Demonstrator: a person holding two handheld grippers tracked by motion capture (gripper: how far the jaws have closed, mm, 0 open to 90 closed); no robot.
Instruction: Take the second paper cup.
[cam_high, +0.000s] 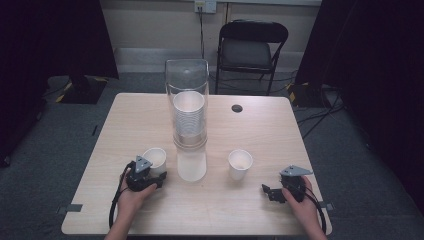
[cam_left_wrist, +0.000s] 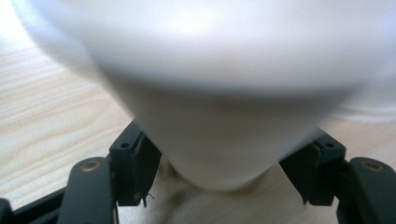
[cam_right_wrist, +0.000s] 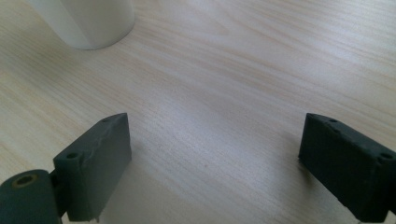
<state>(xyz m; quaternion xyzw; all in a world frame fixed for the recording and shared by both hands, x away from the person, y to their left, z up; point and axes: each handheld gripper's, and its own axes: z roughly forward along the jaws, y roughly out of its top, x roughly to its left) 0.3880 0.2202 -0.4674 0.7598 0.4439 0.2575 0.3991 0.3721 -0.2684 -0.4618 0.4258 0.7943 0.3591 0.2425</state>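
Observation:
A white paper cup stands on the wooden table at the front left. My left gripper reaches around it from the near side. In the left gripper view the cup sits between the jaws of that gripper, and both pads touch its tapered wall near the base. A second white cup stands upright right of centre. My right gripper rests low at the front right, open, pointing toward that cup. The right gripper view has bare wood between the wide jaws of this gripper, with the cup ahead at the upper left.
A tall clear cup dispenser with a stack of white cups inside stands at the table's middle, between the two loose cups. A round cable hole lies behind it. A black folding chair stands beyond the far edge.

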